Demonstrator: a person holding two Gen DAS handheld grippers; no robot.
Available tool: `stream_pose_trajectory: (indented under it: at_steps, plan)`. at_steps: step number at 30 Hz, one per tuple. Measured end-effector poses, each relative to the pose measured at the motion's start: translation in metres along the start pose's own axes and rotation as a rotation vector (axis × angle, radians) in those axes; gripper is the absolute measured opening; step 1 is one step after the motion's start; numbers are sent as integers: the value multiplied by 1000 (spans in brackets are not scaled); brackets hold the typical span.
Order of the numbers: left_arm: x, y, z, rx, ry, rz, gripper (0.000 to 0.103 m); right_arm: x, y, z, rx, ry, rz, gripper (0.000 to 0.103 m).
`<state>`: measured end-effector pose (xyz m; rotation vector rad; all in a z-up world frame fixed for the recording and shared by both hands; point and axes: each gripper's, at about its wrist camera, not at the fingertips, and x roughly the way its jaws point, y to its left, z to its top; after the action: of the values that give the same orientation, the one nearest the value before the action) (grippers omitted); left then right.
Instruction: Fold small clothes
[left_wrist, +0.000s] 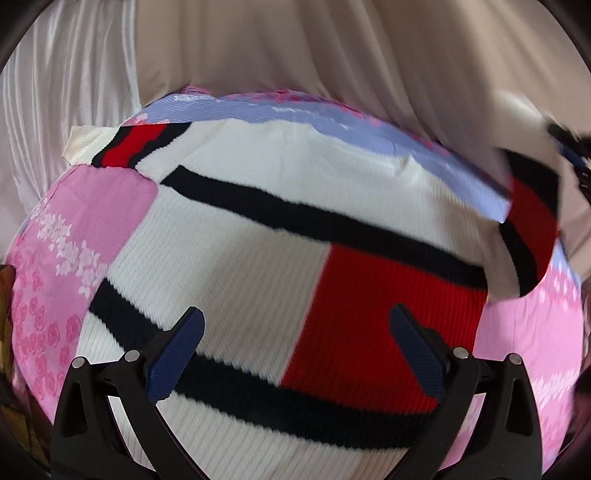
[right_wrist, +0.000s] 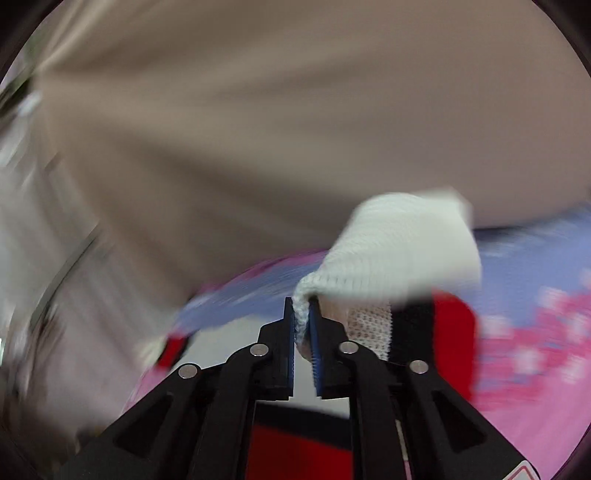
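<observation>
A small white knit sweater (left_wrist: 258, 258) with navy stripes and a red block lies spread on a pink and lilac floral cloth (left_wrist: 66, 258). My left gripper (left_wrist: 295, 325) is open and empty just above the sweater's lower body. My right gripper (right_wrist: 303, 310) is shut on the white cuff of the sweater's right sleeve (right_wrist: 399, 243) and holds it lifted above the cloth; the view is blurred. In the left wrist view the lifted sleeve (left_wrist: 532, 206) shows at the far right, with the right gripper partly visible at the edge.
A beige curtain or sheet (left_wrist: 332, 55) hangs behind the surface. The floral cloth (right_wrist: 535, 369) extends beyond the sweater on both sides. A brownish object (left_wrist: 7, 332) shows at the left edge.
</observation>
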<state>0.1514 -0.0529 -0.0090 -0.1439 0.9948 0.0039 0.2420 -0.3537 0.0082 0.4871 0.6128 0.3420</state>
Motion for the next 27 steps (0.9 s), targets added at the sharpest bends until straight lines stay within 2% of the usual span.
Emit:
stream_pose_trajectory:
  at_steps: [1,2,3,5,8,10,12,14,16,17,19,20,21,23,24,27]
  plan:
    - [3,5,6,-20,5,-10,98,23,29,-9,-55,44,54,36]
    - [7,11,15,-50,12,-30,98,41,50,-19,-106,73,70,48]
    - [11,16,21,-72,17,-41,98,55,66,-32,-143,75,32,48]
    - [24,29,35,-126,27,-82,98,67,65,-52,-116,95,-19,48]
    - [53,47,57,-249,49,-162,98,48,29,-85,53,125,-63,50]
    - [71,52,67,-303,51,-185,98,27,6,-116,143,165,-150,53]
    - [98,53,80,-349,66,-183,98,15,-12,-144,245,198,-194,53]
    - [123,52,88,-394,95,-172,98,13,-28,-159,352,211,-185,53]
    - [140,53,92,-425,116,-165,98,14,-40,-161,448,186,-101,53]
    - [150,52,93,-432,136,-134,95,18,-46,-159,479,181,-71,53]
    - [158,48,97,-424,133,-74,86,34,-55,-162,522,185,-79,53]
    - [156,42,100,-399,107,-27,59,43,-62,-160,542,187,-86,53]
    - [155,36,104,-361,98,-30,28,50,-63,-161,557,187,-92,52]
    - [155,27,112,-319,104,-62,9,59,-66,-157,573,170,-99,23]
    - [152,26,115,-312,84,-50,9,57,-64,-152,567,148,-104,10]
    - [153,28,113,-275,66,4,9,34,-52,-136,498,8,-105,9]
